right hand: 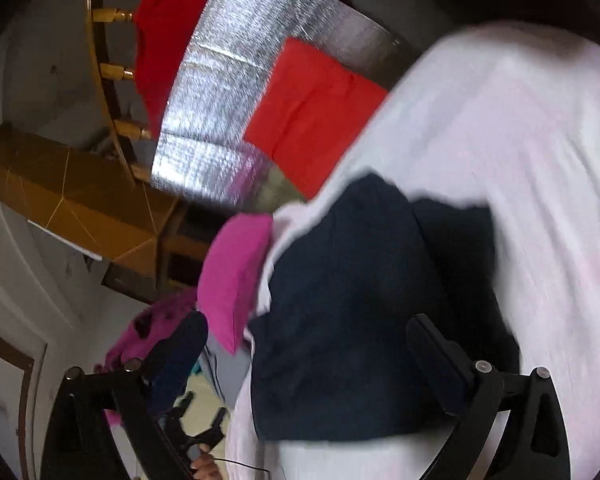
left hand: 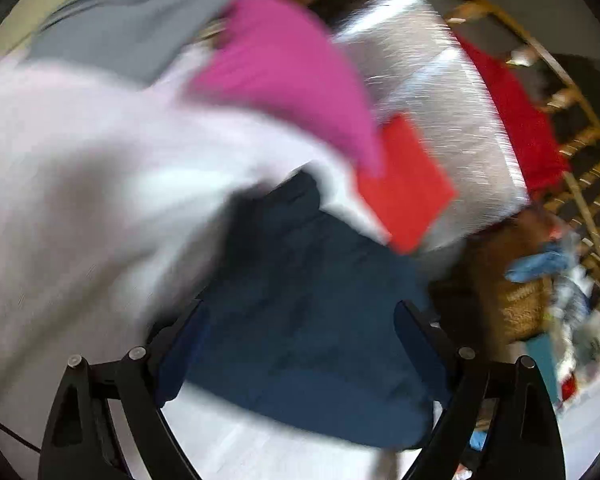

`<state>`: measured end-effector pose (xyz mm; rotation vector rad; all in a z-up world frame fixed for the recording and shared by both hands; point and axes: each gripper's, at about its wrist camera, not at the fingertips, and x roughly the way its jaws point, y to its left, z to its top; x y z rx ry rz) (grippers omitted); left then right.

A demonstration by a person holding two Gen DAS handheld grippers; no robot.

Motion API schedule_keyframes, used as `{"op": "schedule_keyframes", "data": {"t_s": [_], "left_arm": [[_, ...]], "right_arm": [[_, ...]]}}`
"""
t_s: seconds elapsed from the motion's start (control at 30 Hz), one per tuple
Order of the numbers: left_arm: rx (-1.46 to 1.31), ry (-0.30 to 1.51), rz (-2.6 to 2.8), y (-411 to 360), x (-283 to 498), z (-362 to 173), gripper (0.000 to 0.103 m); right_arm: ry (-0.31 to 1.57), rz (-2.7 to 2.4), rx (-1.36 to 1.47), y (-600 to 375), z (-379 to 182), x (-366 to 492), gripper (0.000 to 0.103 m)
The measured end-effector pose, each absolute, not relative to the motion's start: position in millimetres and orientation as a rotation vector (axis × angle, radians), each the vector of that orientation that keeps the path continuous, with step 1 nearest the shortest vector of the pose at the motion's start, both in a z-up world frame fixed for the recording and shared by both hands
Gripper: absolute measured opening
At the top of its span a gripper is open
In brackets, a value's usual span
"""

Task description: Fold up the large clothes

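A dark blue garment [left hand: 300,300] lies bunched on a white sheet [left hand: 80,160], directly ahead of both grippers. In the left wrist view, the left hand-held gripper [left hand: 300,356] stands with its jaws spread wide; the dark blue garment fills the gap between the two fingers, and the blur makes it impossible to tell whether either pad touches the cloth. In the right wrist view, the right hand-held gripper [right hand: 306,364] is likewise spread wide, with the same garment [right hand: 340,300] lying between and just beyond its fingers, nearer the right-hand finger than the left; no pad is seen pressing on it. The other hand-held gripper shows small at the lower edge of this view [right hand: 198,436], with part of a hand [right hand: 206,466] beneath it. A folded pink cloth [left hand: 292,80] rests on the white sheet beside the blue garment, and a folded red cloth [left hand: 404,184] lies just past it, partly over a silver foil-like mat [left hand: 432,92]. A darker red cloth [left hand: 528,120] lies along the far edge of that mat. A grey cloth [left hand: 132,28] sits beyond the white sheet in the left wrist view. Behind these stand a wooden railing with turned spindles [left hand: 576,128], a woven basket [left hand: 516,304], and, in the right wrist view, a brown cardboard box [right hand: 68,200] against a pale wall [right hand: 32,80]. Both views are motion-blurred.
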<state>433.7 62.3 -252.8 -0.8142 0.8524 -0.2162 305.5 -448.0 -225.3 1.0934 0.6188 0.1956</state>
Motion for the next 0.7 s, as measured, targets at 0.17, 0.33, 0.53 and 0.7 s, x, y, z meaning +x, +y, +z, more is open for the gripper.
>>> {"op": "schedule_keyframes", "data": {"t_s": [0.17,0.33,0.53,0.7], "left_arm": [[-0.766,0.934,-0.060,68,410,-287,0.093],[-0.808,0.944,-0.154,67,421,-298,0.093],[-0.894,0.924,-0.194,65,445,-315,0.092],[-0.892,0.841,-0.233,53,457,-310,0.075]], "right_arm": [[0.675,0.167,1.138,-424,-268,262,0.101],[0.708,0.067,1.163,-424,-303,280,0.101],[0.688,-0.024,1.168,-436,-324,318,0.099],[0.696,-0.046,1.102,-432,-322,354,0.092]]}}
